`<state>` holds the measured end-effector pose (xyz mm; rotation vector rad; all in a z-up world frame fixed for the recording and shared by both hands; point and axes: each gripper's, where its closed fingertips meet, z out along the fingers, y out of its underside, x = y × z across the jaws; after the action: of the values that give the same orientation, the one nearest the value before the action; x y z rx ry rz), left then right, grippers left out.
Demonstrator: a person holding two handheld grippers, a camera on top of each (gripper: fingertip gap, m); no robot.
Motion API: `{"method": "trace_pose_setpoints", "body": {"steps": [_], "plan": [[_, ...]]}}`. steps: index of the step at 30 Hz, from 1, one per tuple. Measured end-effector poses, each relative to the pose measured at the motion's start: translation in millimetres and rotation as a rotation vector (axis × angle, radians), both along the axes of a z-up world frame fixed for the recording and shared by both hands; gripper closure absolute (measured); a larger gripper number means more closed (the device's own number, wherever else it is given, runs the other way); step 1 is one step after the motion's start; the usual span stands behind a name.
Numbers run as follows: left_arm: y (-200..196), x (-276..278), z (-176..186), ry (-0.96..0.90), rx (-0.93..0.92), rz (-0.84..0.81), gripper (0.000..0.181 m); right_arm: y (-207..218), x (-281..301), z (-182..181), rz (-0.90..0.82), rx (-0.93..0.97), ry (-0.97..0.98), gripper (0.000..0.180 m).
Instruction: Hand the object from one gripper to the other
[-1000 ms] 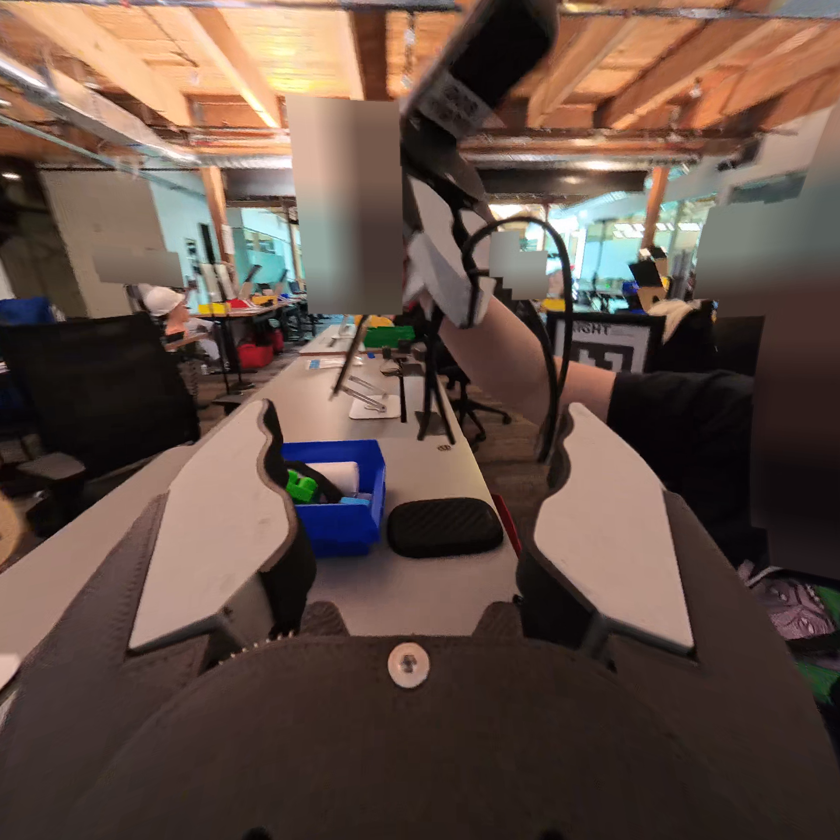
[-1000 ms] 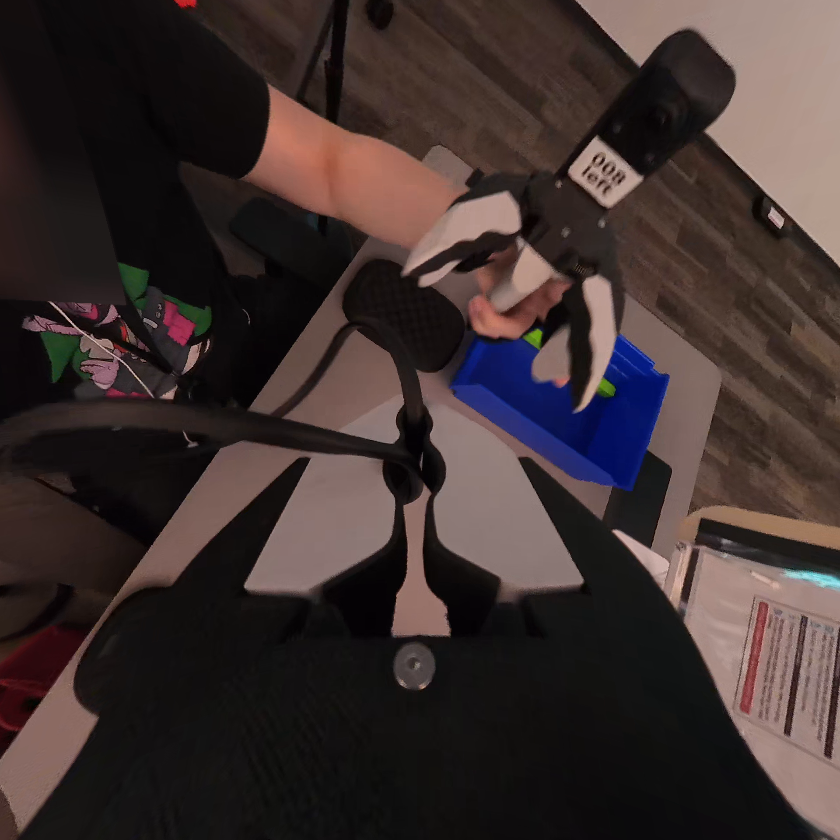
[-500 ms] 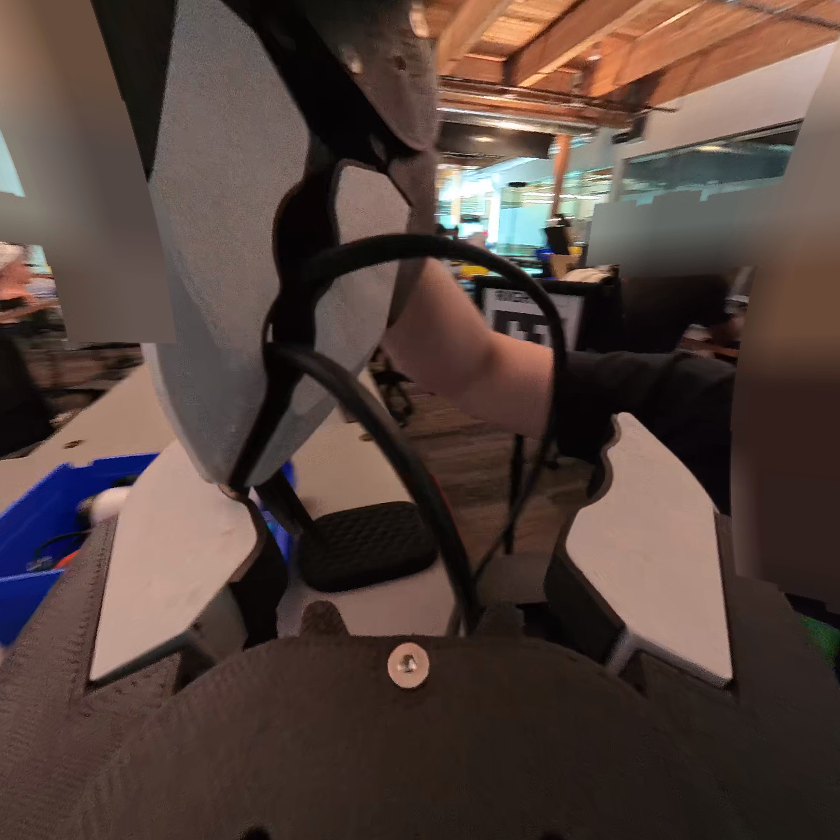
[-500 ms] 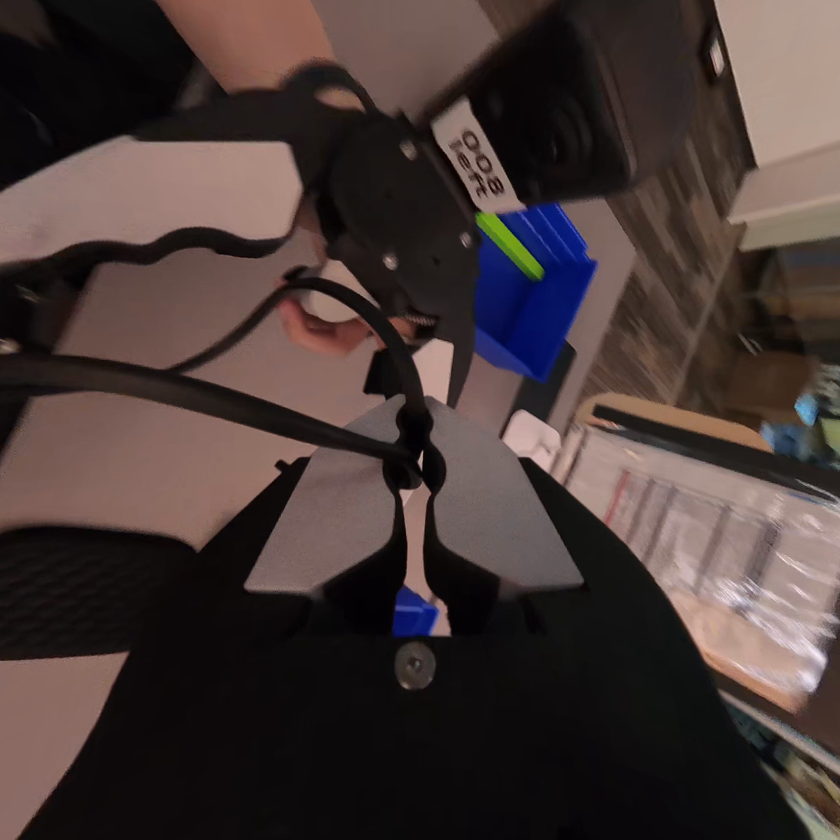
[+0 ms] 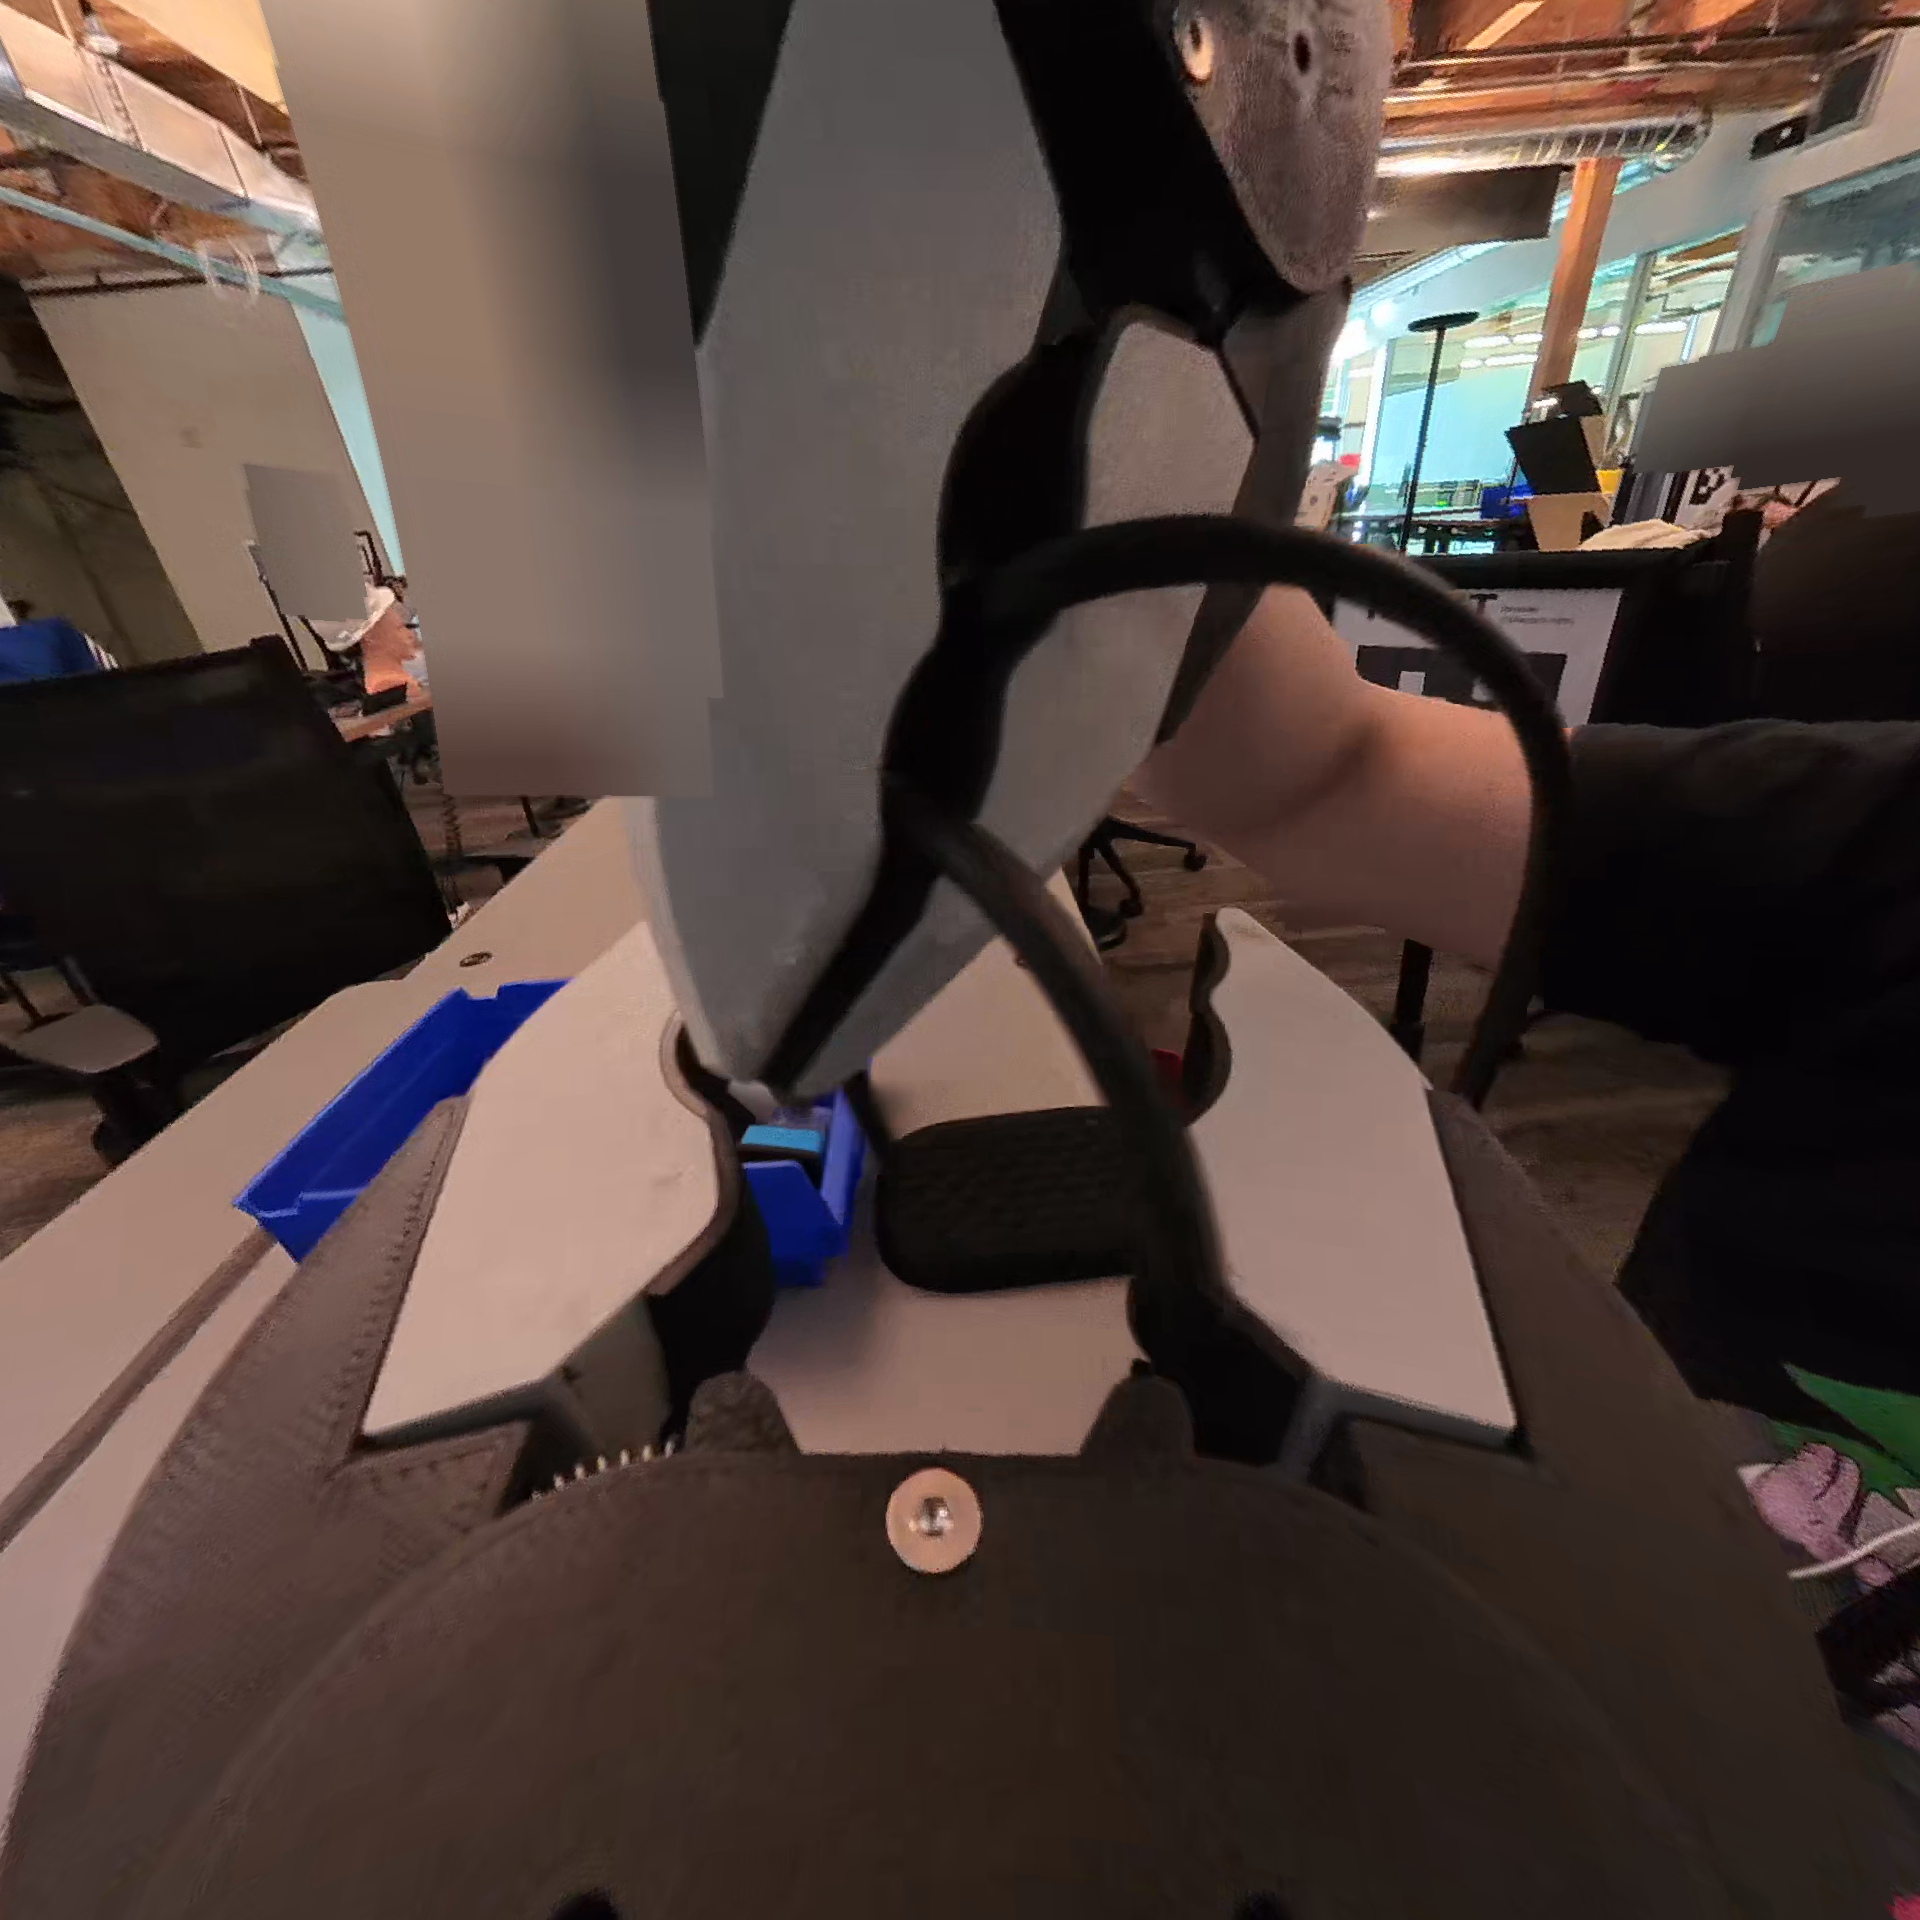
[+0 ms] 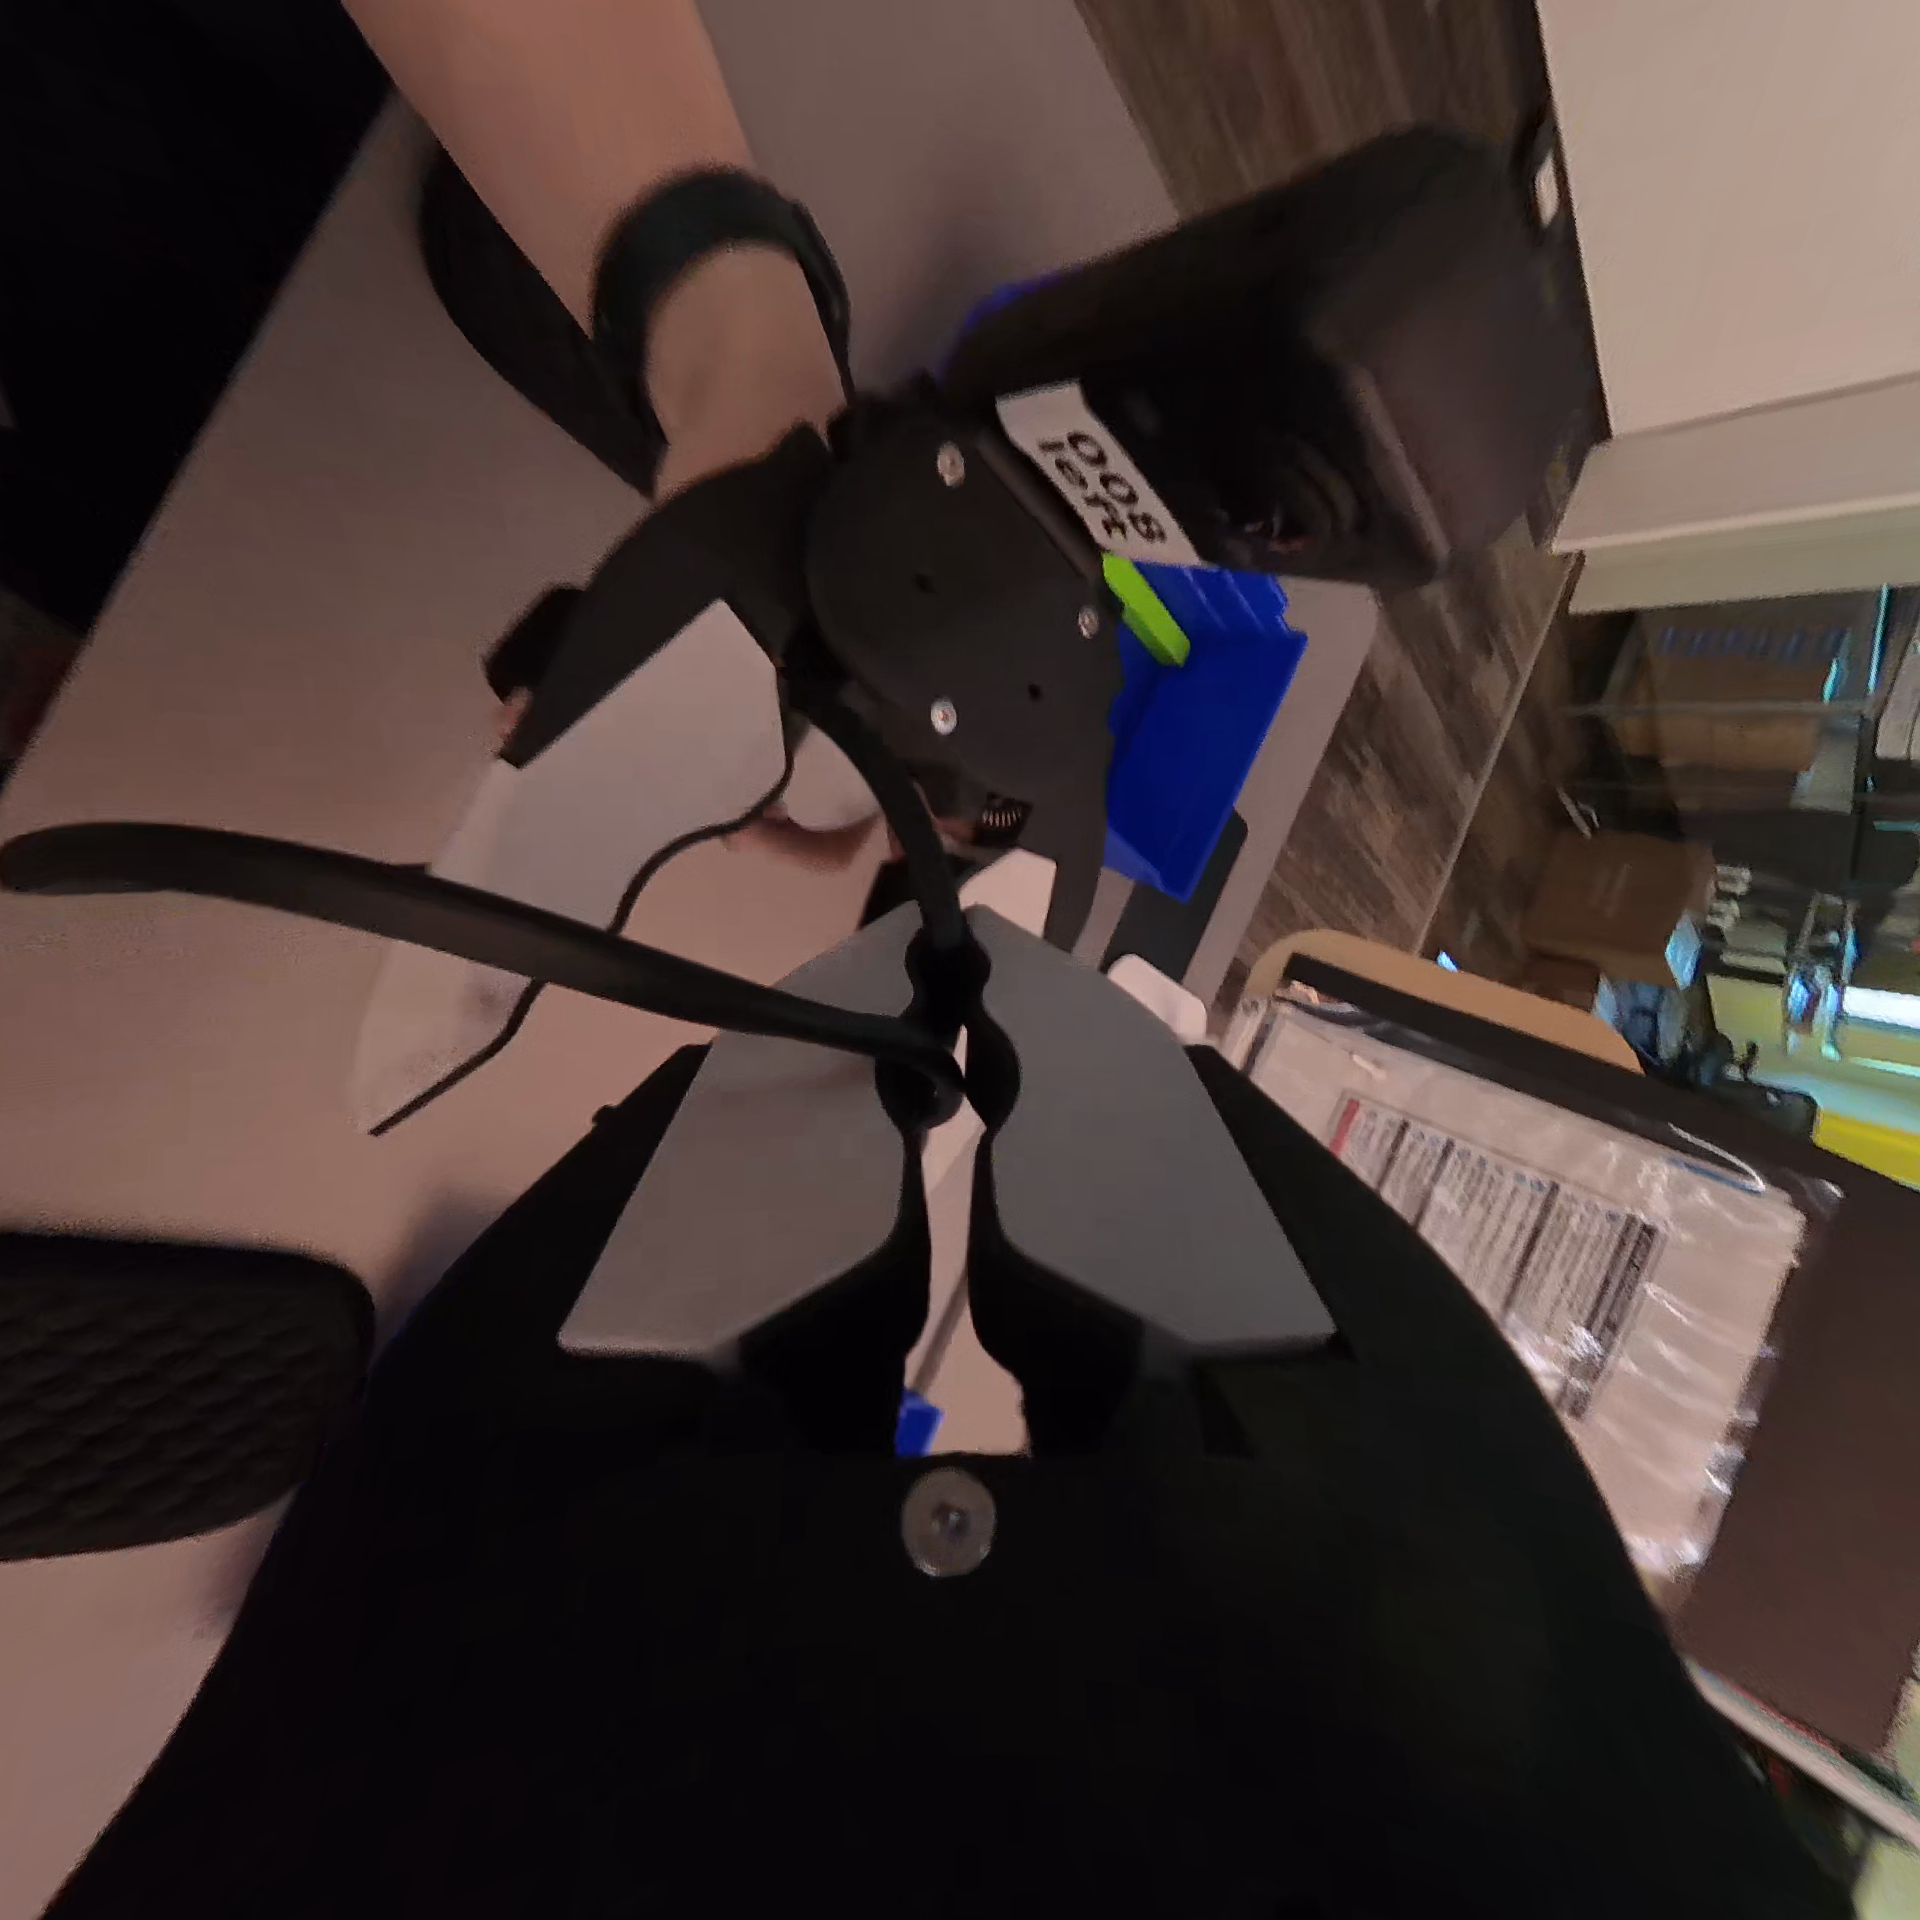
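Note:
The object is a looped black cable (image 5: 1455, 634). My right gripper (image 6: 951, 935) is shut on the cable (image 6: 582, 935) near its tips. In the left wrist view the right gripper (image 5: 779, 1070) reaches down from above, between my left gripper's fingers. My left gripper (image 5: 956, 997) is open, and one strand of the cable runs down just inside its right finger (image 5: 1340, 1174). I cannot tell whether the strand touches it. In the right wrist view the left gripper (image 6: 831, 790) sits just beyond my right fingertips, held by a hand.
A blue bin (image 5: 353, 1122) holding small parts and a black textured case (image 5: 997, 1195) lie on the grey table (image 5: 125, 1309) below the grippers. A clear bag of papers (image 6: 1507, 1247) lies at the right. A black office chair (image 5: 208, 810) stands beside the table. The left gripper's tips are roughly 8 cm from the right gripper's.
The grippers have come together. The right gripper, still shut on the cable, now reaches between the left gripper's fingers. The left fingers stand closer together than half a second ago.

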<state>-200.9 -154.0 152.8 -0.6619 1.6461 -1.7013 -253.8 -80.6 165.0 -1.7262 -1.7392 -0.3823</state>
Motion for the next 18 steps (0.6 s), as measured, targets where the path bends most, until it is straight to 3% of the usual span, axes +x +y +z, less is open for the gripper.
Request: {"method": "trace_pose_setpoints", "body": {"steps": [1, 4, 8, 12, 18], "plan": [[-2, -2, 1, -0.027, 0.019, -0.009, 0.093, -3, -5, 1, 0.021, -0.013, 0.034, 0.18], [-9, -9, 5, -0.118, 0.069, -0.043, 0.112, -11, -19, 5, 0.084, -0.055, 0.126, 0.179], [-16, -21, 8, -0.171, 0.086, -0.125, 0.152, -22, -25, 9, 0.133, -0.124, 0.203, 0.179], [-21, -24, -5, -0.093, 0.131, -0.181, 0.16, -31, -22, 0, 0.143, -0.229, 0.237, 0.179], [-7, -6, -15, -0.037, 0.181, -0.021, 0.164, -25, -11, -6, 0.133, -0.236, 0.292, 0.178]]}}
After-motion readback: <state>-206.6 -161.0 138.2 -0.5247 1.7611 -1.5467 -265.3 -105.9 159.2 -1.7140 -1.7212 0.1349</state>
